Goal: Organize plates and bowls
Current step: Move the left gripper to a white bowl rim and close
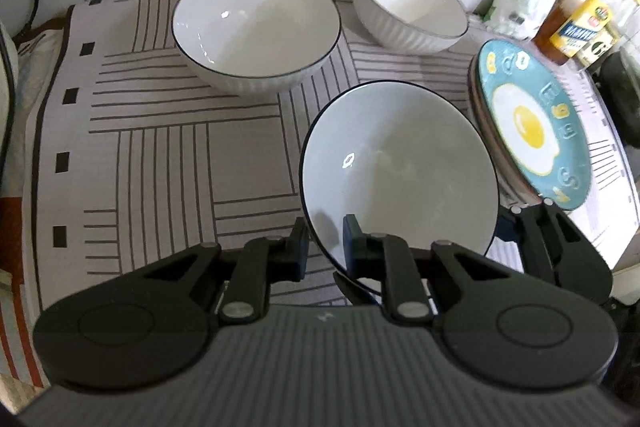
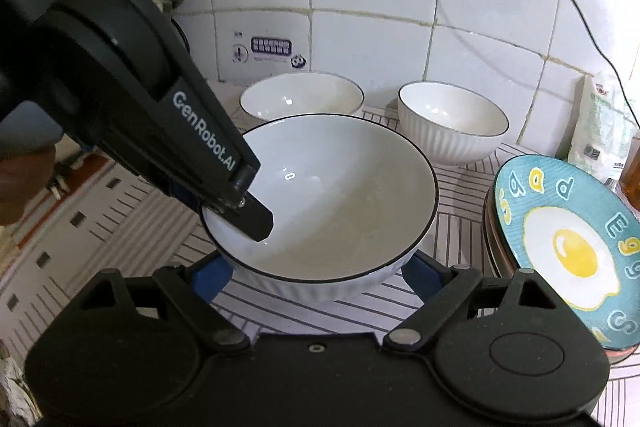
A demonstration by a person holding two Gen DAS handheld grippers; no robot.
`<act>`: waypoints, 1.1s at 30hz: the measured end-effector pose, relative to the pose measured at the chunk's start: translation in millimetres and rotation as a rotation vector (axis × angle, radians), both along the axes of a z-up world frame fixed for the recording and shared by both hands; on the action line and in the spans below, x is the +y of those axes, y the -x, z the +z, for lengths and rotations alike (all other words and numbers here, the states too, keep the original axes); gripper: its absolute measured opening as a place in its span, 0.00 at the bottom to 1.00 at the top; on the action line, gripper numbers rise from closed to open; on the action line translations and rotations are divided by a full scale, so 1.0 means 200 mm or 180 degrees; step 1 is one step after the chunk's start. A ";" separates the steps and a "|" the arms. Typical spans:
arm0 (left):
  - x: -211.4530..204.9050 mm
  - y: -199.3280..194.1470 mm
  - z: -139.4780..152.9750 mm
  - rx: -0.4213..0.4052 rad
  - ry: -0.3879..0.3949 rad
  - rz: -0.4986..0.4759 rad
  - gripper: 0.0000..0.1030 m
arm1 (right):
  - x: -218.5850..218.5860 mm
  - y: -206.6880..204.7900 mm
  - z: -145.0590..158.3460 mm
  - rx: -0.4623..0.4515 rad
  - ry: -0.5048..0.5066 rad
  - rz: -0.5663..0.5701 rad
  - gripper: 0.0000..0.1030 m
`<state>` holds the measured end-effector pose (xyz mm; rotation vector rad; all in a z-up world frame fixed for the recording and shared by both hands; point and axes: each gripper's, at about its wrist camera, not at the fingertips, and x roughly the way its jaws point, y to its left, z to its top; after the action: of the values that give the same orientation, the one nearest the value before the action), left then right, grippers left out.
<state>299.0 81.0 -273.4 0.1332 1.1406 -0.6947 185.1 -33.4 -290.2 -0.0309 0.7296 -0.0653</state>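
Bowl [image 1: 400, 167] in the grip, and this near one is the landmark for everything else: the left gripper [image 1: 326, 247] has its jaws clenched on the bowl's near-left rim, one finger inside the wall, one outside, and the bowl tips up toward the lens. From the right wrist view the same bowl [image 2: 332, 203] sits between the right gripper's [image 2: 320, 277] blue pads, which stand spread wide either side of its ribbed base; whether they touch it I cannot tell, but those jaws are released, not squeezing. So the left is the hand that has it. Beyond the held bowl, up and to the left, waits the big white bowl [image 1: 256, 27], mouth up on the striped mat [image 1: 140, 155]; beyond and slightly right stands the smaller ribbed bowl [image 1: 410, 7]. Just right of the held bowl lies the egg plate [image 1: 532, 127], topping a short stack. My read: the nesting move runs forward and left, toward that big bowl, and the tilt needs levelling first.
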 end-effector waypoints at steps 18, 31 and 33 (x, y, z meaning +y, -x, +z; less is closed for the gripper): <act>0.02 0.10 0.18 -0.0058 -0.0165 0.0104 0.25 | -0.01 0.07 0.12 0.0266 -0.0030 -0.0099 0.92; 0.21 0.31 0.51 -0.0226 -0.0141 0.0018 0.30 | -0.09 0.33 0.54 0.0066 -0.0648 -0.0190 0.90; 0.23 0.32 0.55 -0.0255 -0.0146 0.0025 0.33 | -0.08 0.34 0.57 0.0089 -0.0553 -0.0192 0.90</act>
<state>234.1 127.2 -163.3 0.1936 1.0800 -0.6509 116.1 -48.4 -175.4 0.1563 0.7621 -0.0591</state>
